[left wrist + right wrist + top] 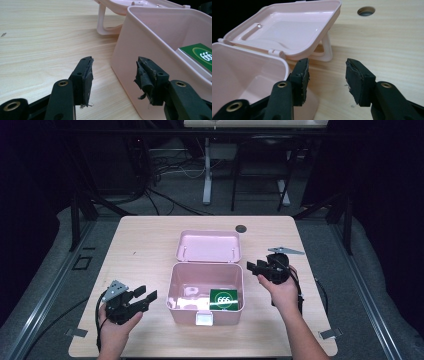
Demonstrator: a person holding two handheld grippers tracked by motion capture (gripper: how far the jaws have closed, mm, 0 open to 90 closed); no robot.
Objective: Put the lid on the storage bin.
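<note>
Table (150,240): light wood-grain top, with a round dark cable hole (241,228) set near its far edge, right of centre.

Pink plastic box (175,290): placed at the middle of the table, toward the near edge, its white front latch (204,318) turned to that edge. The hinged lid (208,246) was thrown fully back and lay behind the box, inside face up, propped on its handle as seen in both gripper views.

Green pack (223,299): printed with a white ring and the figures 666; laid flat inside the box, in its near right corner.

Left gripper (144,298): held in the left hand (116,327) at the near left part of the table, just beside the left wall of the box, apart from it. Its jaws were spread wide and nothing was held between them.

Right gripper (256,267): held in the right hand (281,290) near the right edge, close by the far right corner of the box. Its jaws were likewise spread, with nothing gripped.
</note>
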